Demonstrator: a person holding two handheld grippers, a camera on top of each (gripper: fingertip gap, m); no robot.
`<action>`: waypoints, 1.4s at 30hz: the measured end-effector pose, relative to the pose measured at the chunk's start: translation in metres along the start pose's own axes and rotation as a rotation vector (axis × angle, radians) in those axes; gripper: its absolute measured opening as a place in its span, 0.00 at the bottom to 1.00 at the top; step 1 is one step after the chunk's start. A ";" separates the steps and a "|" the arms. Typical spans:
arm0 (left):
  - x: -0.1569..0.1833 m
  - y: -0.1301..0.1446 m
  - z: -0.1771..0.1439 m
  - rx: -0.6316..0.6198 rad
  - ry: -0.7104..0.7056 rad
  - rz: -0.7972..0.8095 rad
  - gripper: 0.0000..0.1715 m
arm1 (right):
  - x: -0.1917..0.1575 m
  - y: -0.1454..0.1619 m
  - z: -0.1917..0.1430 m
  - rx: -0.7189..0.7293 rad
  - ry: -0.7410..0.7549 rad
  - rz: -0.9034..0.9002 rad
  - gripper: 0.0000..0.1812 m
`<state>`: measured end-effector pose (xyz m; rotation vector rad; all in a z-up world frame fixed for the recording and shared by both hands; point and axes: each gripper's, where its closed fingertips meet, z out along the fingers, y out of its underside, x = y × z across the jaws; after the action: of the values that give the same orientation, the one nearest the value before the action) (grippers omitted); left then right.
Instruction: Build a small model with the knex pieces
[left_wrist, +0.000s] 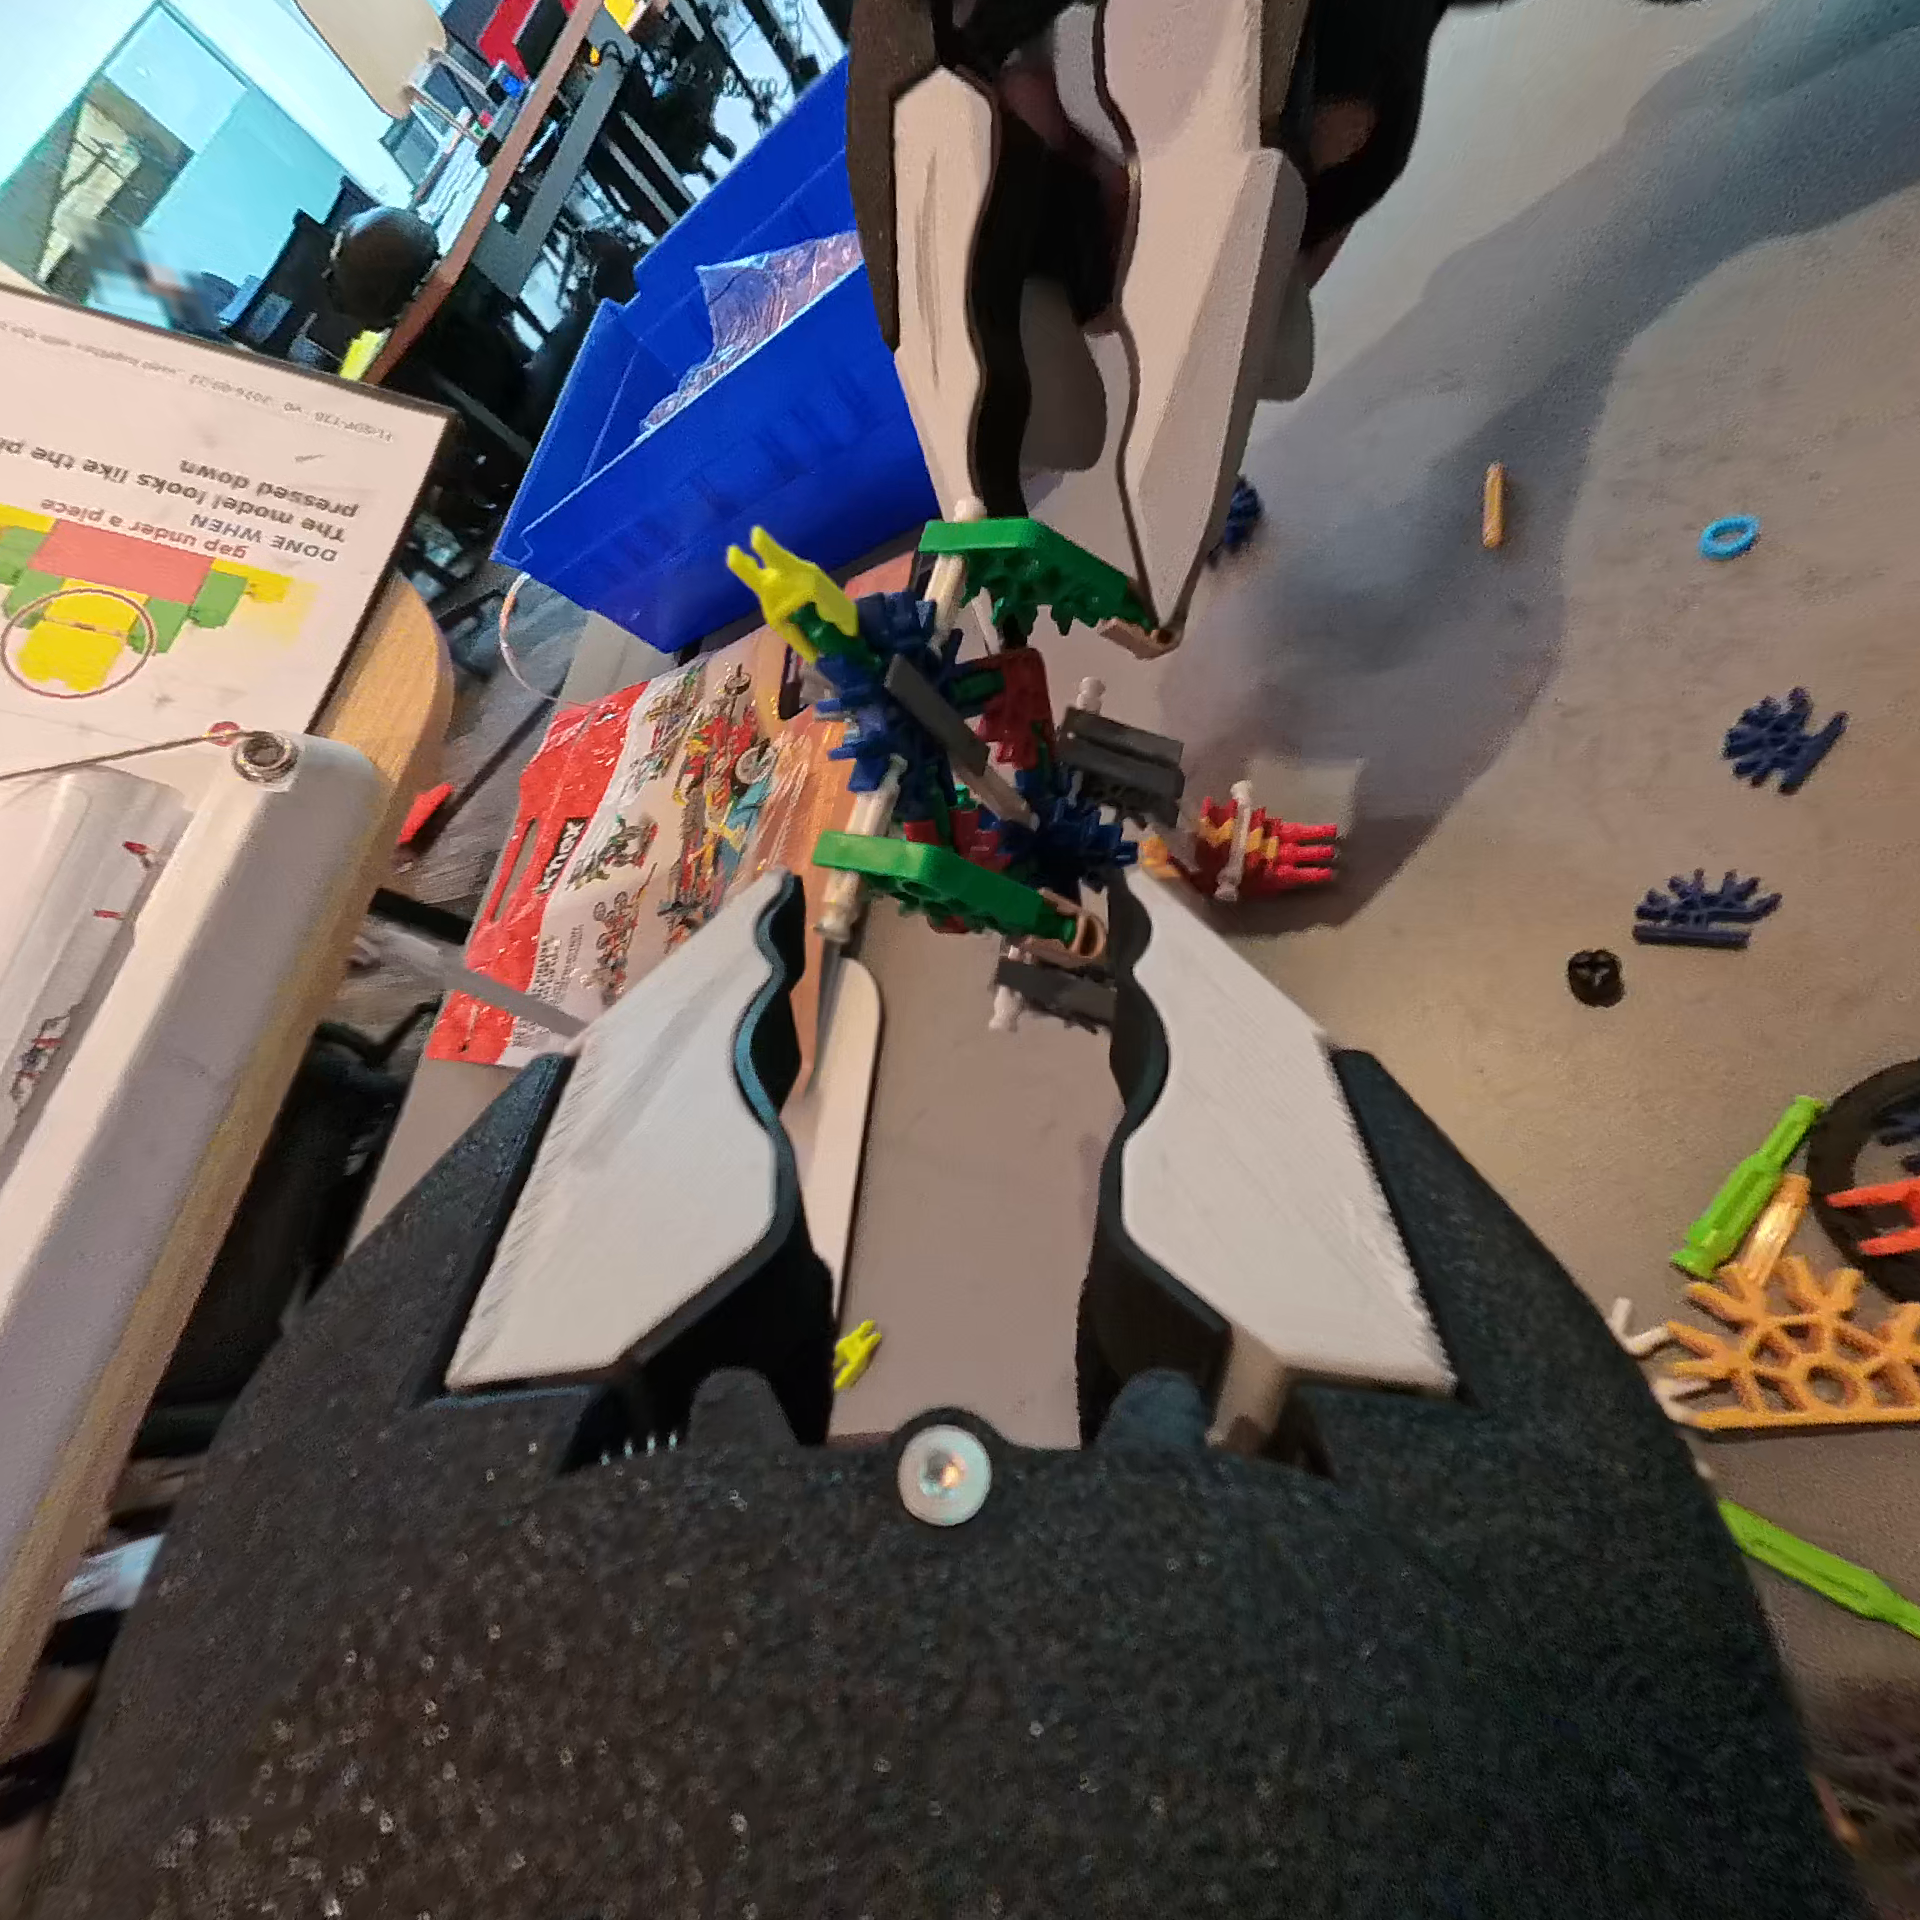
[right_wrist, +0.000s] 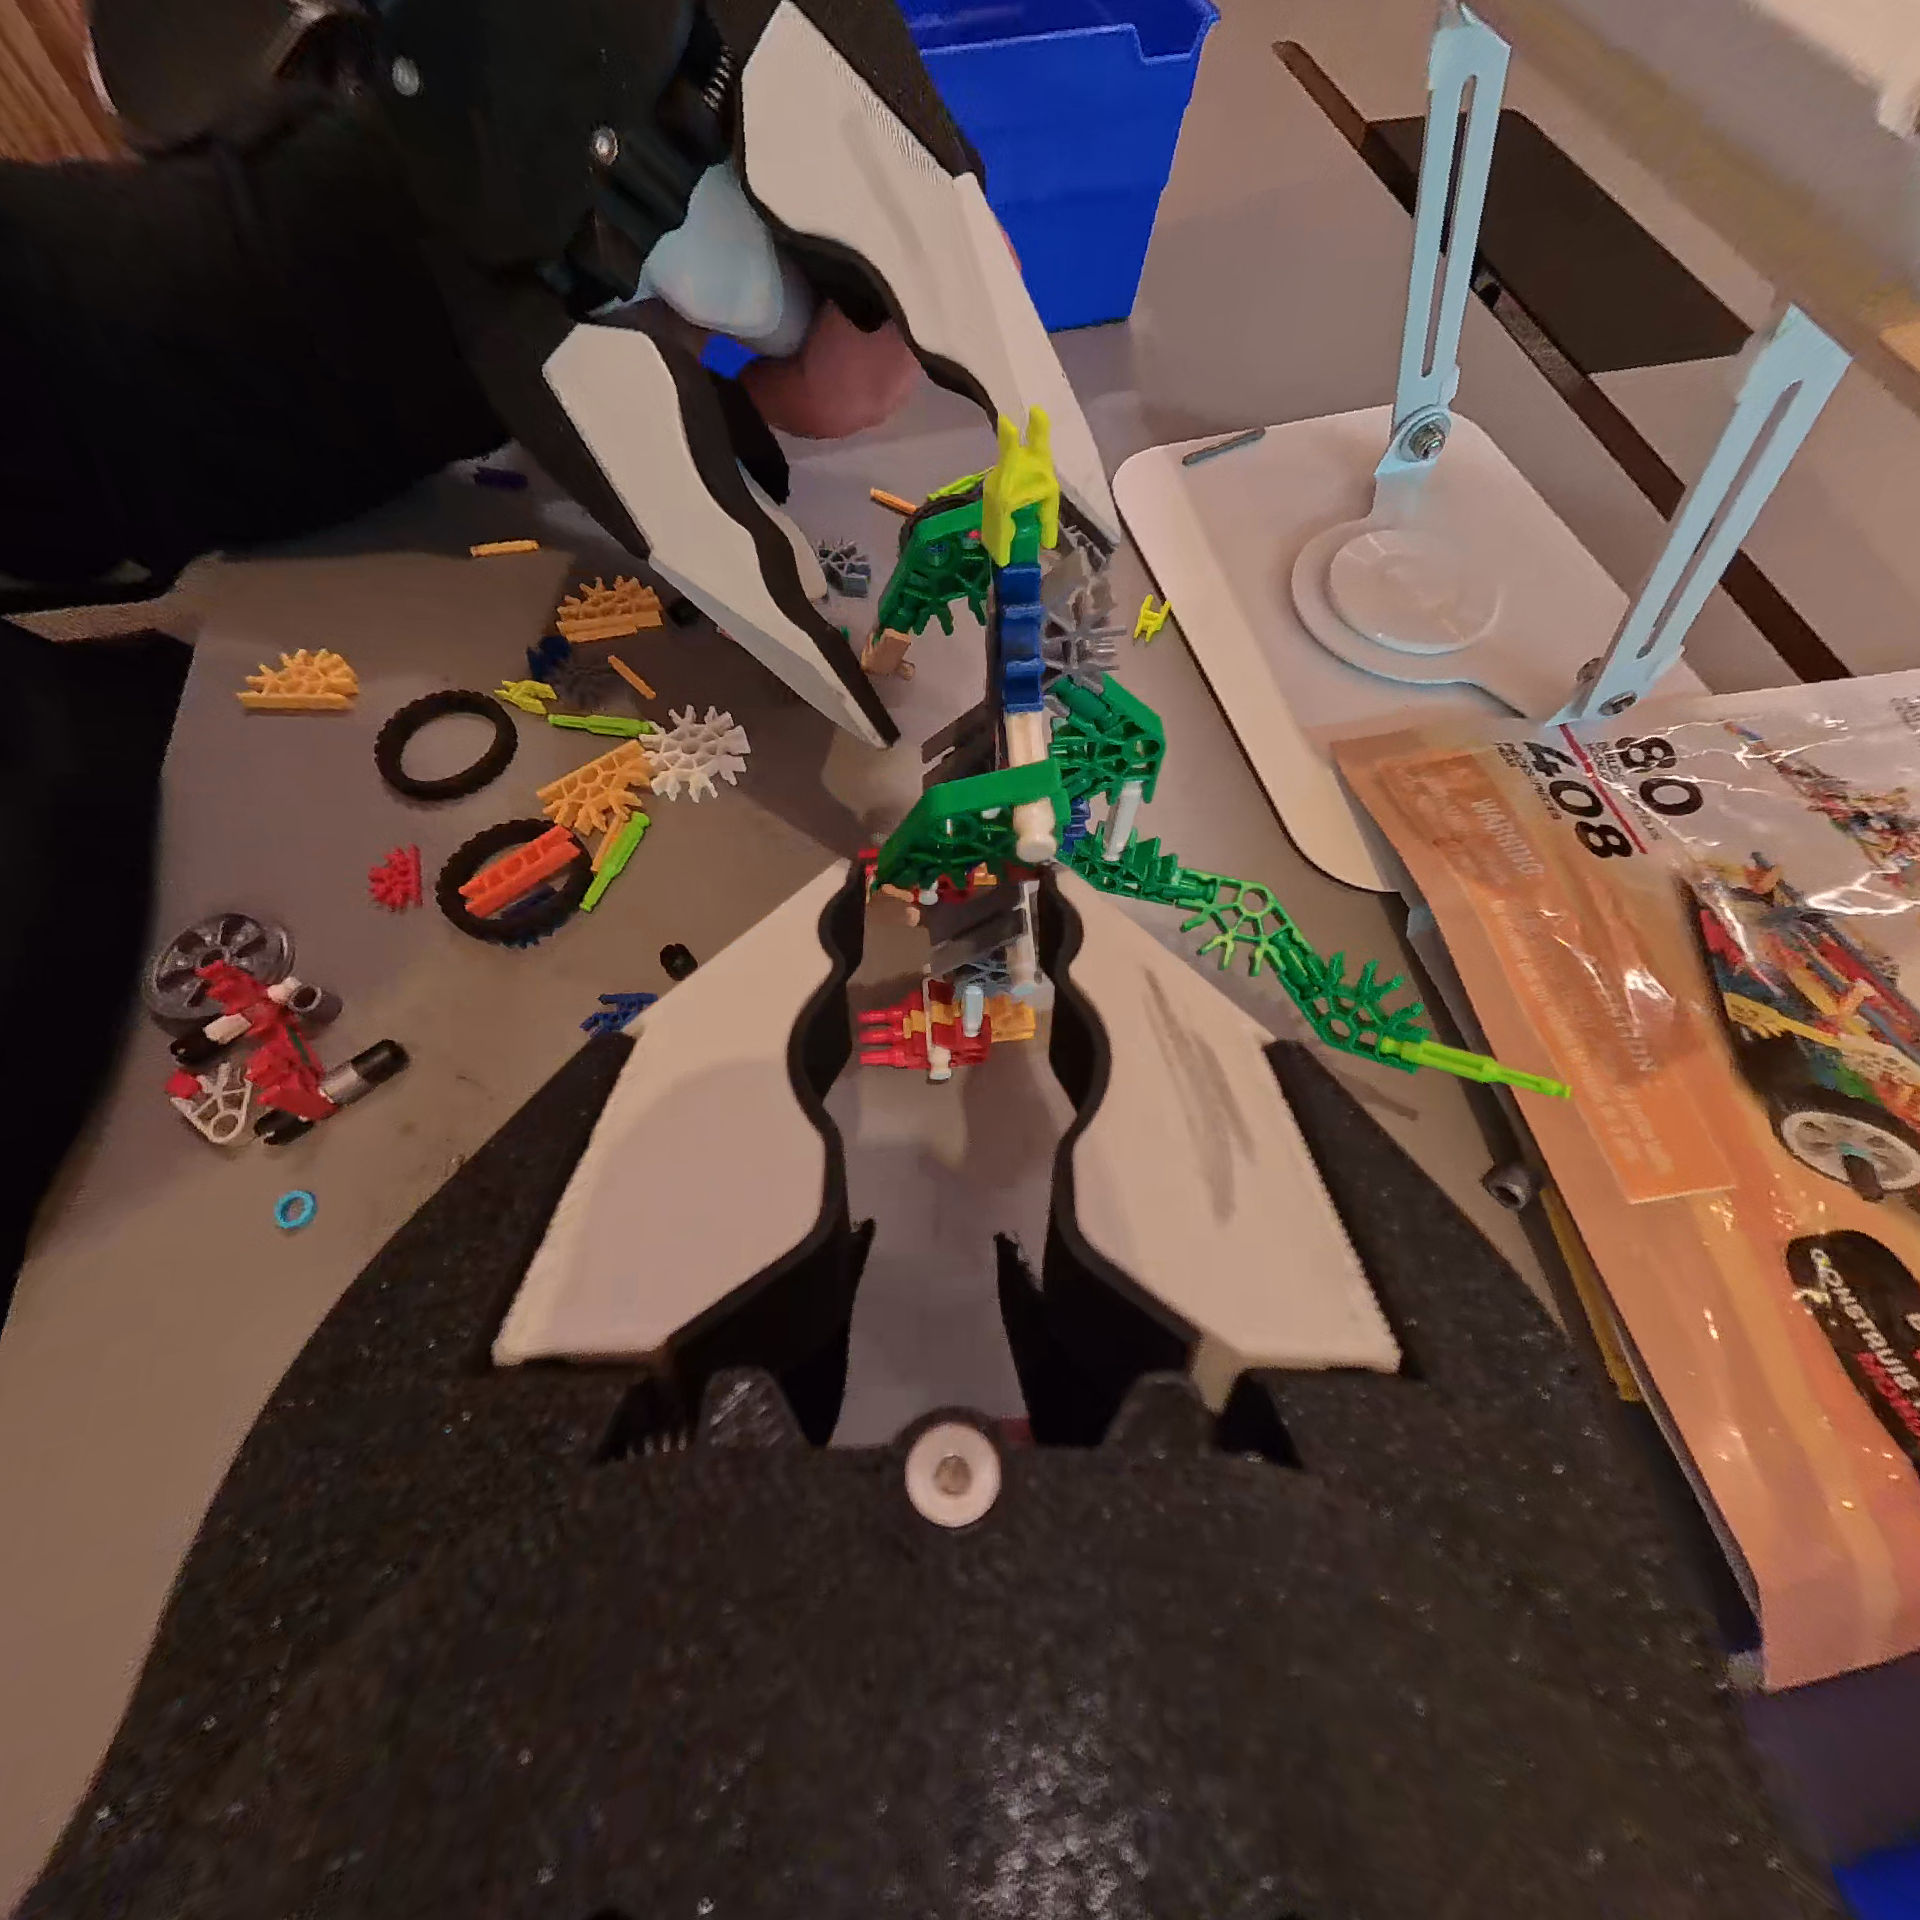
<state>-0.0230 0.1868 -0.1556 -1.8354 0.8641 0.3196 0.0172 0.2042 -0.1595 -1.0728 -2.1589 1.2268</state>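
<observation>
A multicoloured model of snap-together plastic rods and connectors (left_wrist: 966, 748) is held above the grey surface (left_wrist: 1558, 312) between both tools. The left tool (left_wrist: 951, 904) is seen part-closed at the model's near end, its white fingers (left_wrist: 665, 1122) bracketing a green fan-shaped connector (left_wrist: 935, 873) and a tan clip; firm contact cannot be told, since a gap shows between the fingers. The right tool (right_wrist: 951, 883) is narrowed around the model's lower grey-and-white section, fingers close on both sides, apparently gripping it. In the left wrist view the right tool's tips meet the far green connector (left_wrist: 1029, 571). A yellow-green clip (right_wrist: 1023, 483) tops the model, and a chain of green connectors (right_wrist: 1257, 935) trails off toward a printed plastic bag (right_wrist: 1662, 1091). A small red-and-yellow sub-assembly (right_wrist: 935, 1029) lies on the surface under the model. Loose parts are scattered alongside: black tyre rings (right_wrist: 447, 743), orange fan connectors (right_wrist: 608, 608), a white snowflake connector (right_wrist: 694, 750), a small blue ring (right_wrist: 295, 1209). A blue plastic bin (left_wrist: 727, 416) sits beyond, near a printed instruction sheet (left_wrist: 177, 540).
</observation>
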 end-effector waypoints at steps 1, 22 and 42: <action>-0.001 0.003 0.001 -0.019 -0.014 0.027 0.33 | 0.000 0.000 0.002 -0.001 -0.002 0.006 0.18; -0.006 0.005 0.000 -0.038 -0.046 0.051 0.32 | -0.004 -0.008 0.004 0.088 -0.197 0.389 0.17; -0.016 0.011 -0.001 -0.036 -0.024 -0.120 0.32 | 0.029 -0.014 0.012 -0.055 0.438 -0.473 0.36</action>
<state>-0.0419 0.1903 -0.1542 -1.9041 0.7327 0.2825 -0.0143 0.2162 -0.1535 -0.7050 -1.9492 0.6509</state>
